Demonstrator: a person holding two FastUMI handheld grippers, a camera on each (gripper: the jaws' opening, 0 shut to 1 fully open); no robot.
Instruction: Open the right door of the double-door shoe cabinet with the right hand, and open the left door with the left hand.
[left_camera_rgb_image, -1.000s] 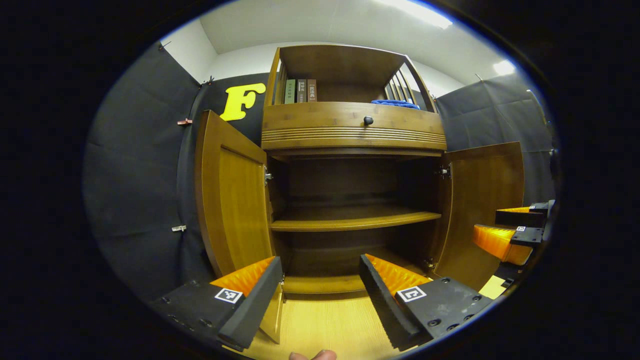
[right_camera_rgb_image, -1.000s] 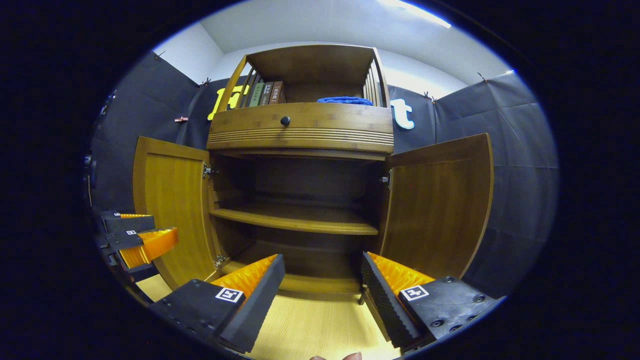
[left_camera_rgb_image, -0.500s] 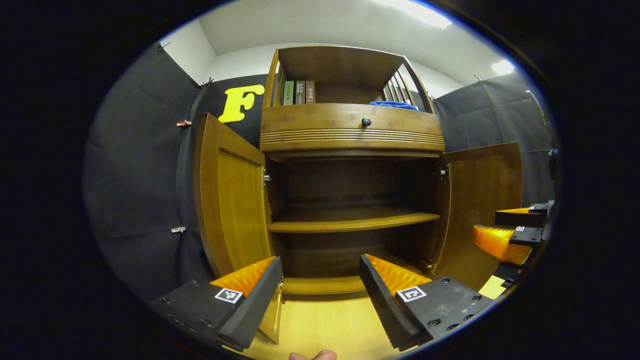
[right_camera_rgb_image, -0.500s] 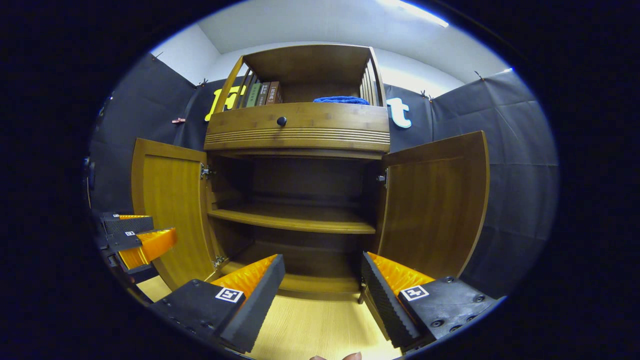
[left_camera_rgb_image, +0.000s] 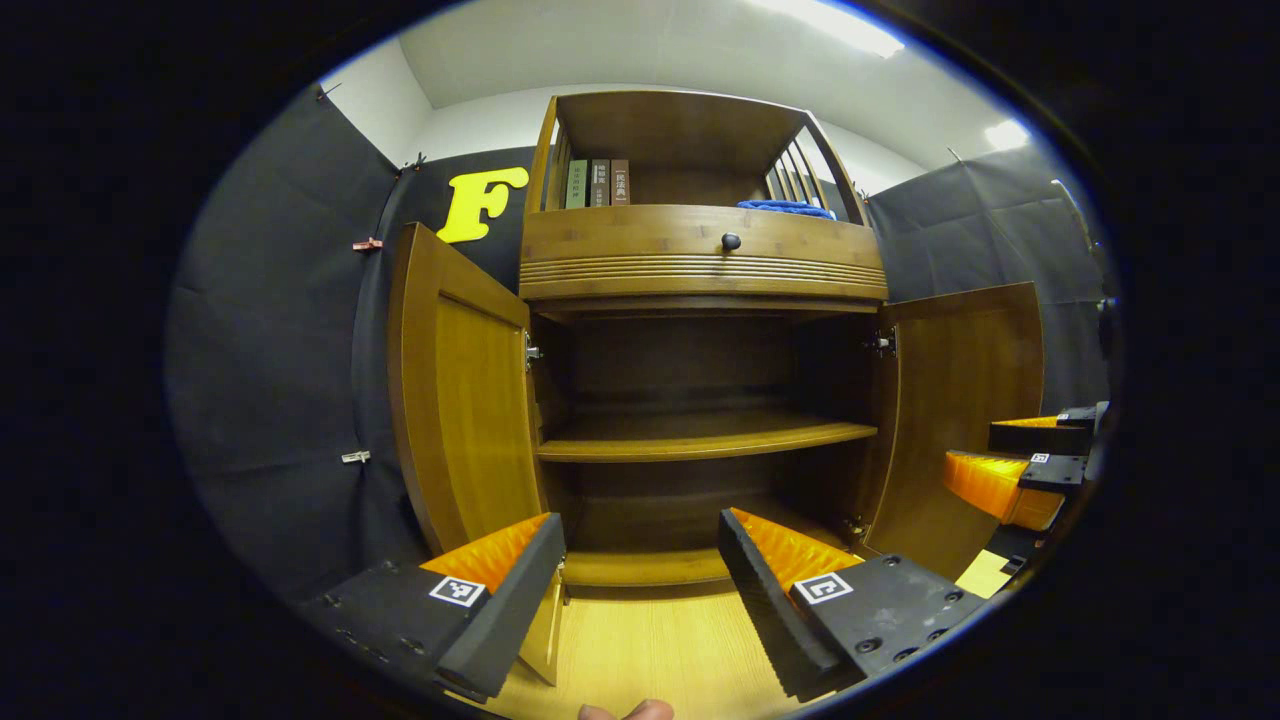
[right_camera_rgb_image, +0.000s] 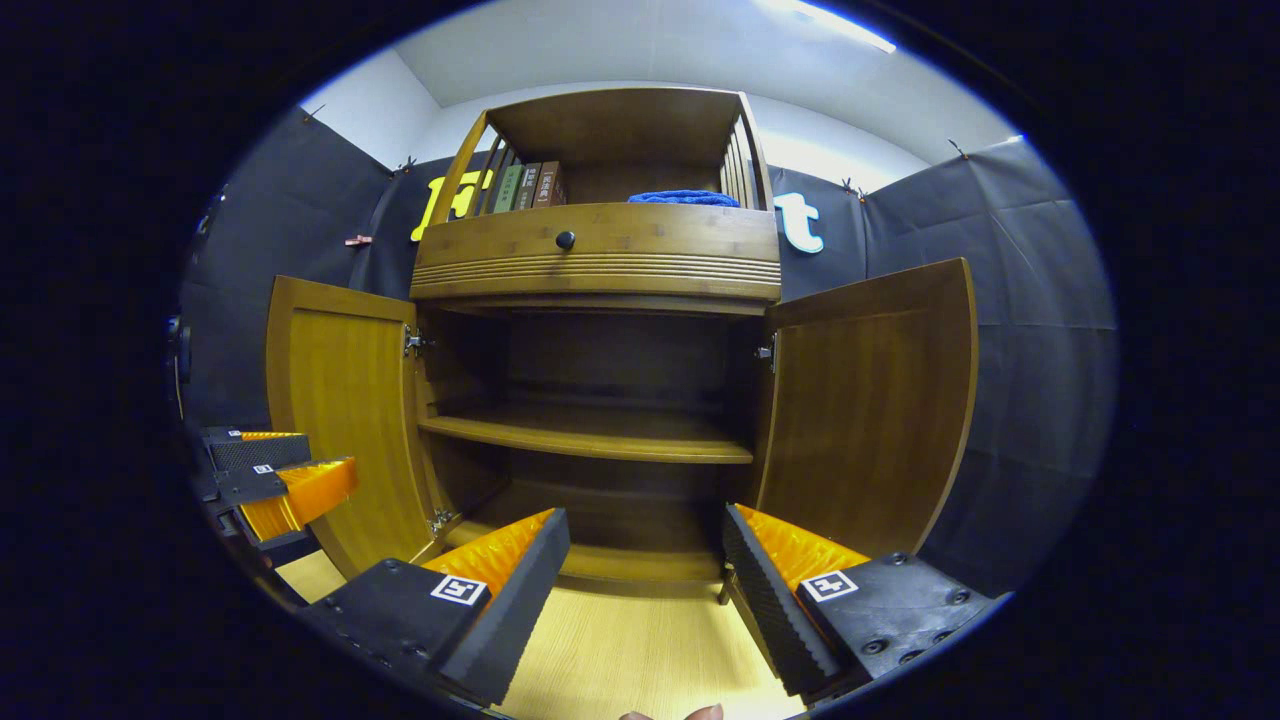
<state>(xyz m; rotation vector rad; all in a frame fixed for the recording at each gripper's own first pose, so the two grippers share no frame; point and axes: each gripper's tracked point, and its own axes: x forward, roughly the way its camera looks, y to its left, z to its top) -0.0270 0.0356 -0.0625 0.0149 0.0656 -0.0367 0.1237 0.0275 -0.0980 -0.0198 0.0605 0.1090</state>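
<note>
Almost nothing has moved since the earlier frames: both views show the same framing, shifted only very slightly, with both doors at the same swing. Shoe cabinet (left_camera_rgb_image: 700, 270) stands upright against the black booth wall on a pale wood floor (left_camera_rgb_image: 650, 650), its lower compartment exposed and dark, with one shelf (left_camera_rgb_image: 700, 440) across the middle. Left door (left_camera_rgb_image: 465, 400) is swung wide open, nearly edge-on in the left gripper view; in the right gripper view its inner face (right_camera_rgb_image: 345, 420) is seen fully. Right door (right_camera_rgb_image: 870, 400) is likewise open, hinged at the cabinet's right side, inner face outward (left_camera_rgb_image: 960, 400). Above the doors sits a drawer front with a small dark knob (left_camera_rgb_image: 731, 241). The open top compartment holds three upright books (left_camera_rgb_image: 598, 183) at its left and a blue cloth (left_camera_rgb_image: 790, 208) at its right. Left hand-held gripper (left_camera_rgb_image: 640, 580) has its fingers spread apart, holding nothing, clear of the cabinet; it also appears at the left edge of the right gripper view (right_camera_rgb_image: 275, 475), near the left door. Right hand-held gripper (right_camera_rgb_image: 645, 575) is also spread and empty, and is seen in the left gripper view (left_camera_rgb_image: 1020, 465) beside the right door.
</note>
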